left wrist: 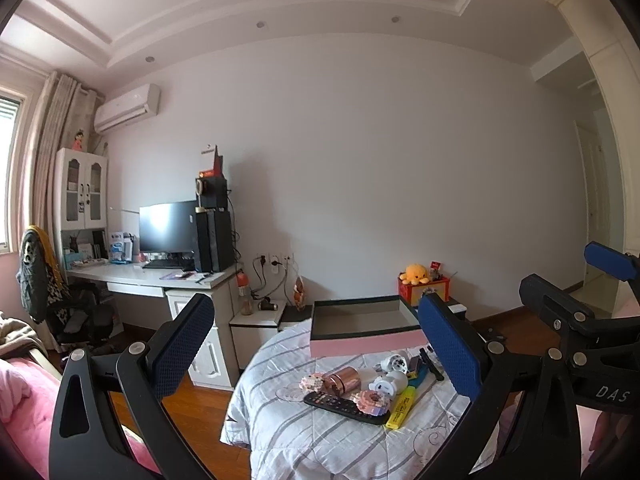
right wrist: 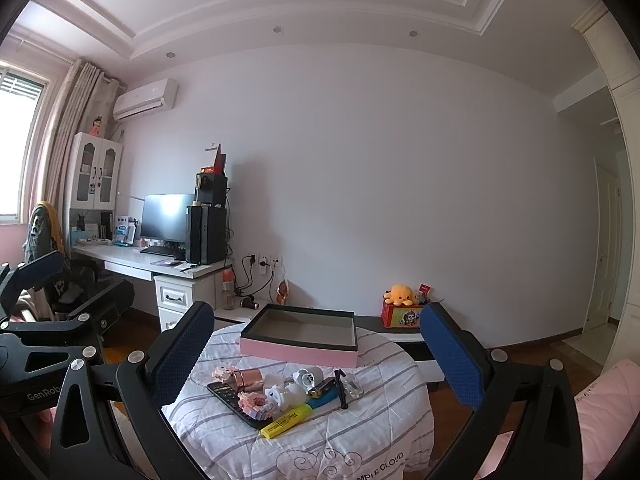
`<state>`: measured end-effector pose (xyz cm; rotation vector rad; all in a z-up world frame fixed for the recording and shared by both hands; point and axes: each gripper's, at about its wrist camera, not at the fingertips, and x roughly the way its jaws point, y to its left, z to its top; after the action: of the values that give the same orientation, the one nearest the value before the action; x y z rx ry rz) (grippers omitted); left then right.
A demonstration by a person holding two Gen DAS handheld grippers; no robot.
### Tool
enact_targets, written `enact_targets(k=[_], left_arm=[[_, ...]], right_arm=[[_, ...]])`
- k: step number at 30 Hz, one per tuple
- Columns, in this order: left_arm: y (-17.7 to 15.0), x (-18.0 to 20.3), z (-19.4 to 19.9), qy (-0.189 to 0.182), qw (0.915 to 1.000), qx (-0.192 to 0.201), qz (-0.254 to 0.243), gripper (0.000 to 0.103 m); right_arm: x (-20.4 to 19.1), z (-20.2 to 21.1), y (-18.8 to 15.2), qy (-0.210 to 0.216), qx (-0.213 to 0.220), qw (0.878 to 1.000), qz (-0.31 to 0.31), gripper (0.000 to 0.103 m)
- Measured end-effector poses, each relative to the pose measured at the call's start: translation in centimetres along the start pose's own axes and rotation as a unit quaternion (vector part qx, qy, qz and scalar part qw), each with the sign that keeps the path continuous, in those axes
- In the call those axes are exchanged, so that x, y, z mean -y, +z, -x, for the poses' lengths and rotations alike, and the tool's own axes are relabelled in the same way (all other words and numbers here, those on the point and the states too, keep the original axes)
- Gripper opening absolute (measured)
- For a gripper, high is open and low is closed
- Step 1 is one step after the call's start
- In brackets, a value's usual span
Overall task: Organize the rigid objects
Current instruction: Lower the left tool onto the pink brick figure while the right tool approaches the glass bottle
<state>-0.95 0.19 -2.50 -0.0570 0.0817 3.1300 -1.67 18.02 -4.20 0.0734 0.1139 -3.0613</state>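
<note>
Both grippers — left (left wrist: 316, 344), right (right wrist: 316, 350) — hover spread wide, empty, near the cluttered striped quilt (right wrist: 372, 432); shallow pink-sided box (right wrist: 298, 342) sits beyond.

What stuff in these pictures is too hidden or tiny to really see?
- Pink box: its floor is hidden by its near wall in both wrist views, so any contents are unknown.
- Remote: partly covered by the pink block toys in both views; buttons too small to read.
- Yellow highlighter: label print too small.
- White gadgets: too small to identify.
- Left gripper and right gripper: handles cut off by the bottom edge.
</note>
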Motion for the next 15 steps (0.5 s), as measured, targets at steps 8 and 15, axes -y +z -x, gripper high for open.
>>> enact_targets(k=[8,15], left_arm=[[-4.6,1.1,-6.9,-0.038,0.9938,-0.104,0.007,0.103],[-10.1,1.7,-13.1,-0.036,0.979,-0.2,0.009,0.103]], right_arm=[[1.2,-5.5,-4.6,0.007,-0.078,0.997,-0.009,0.103],[2.6,-11.6,-10.3,0.012,-0.165,0.986,-0.026,0.103]])
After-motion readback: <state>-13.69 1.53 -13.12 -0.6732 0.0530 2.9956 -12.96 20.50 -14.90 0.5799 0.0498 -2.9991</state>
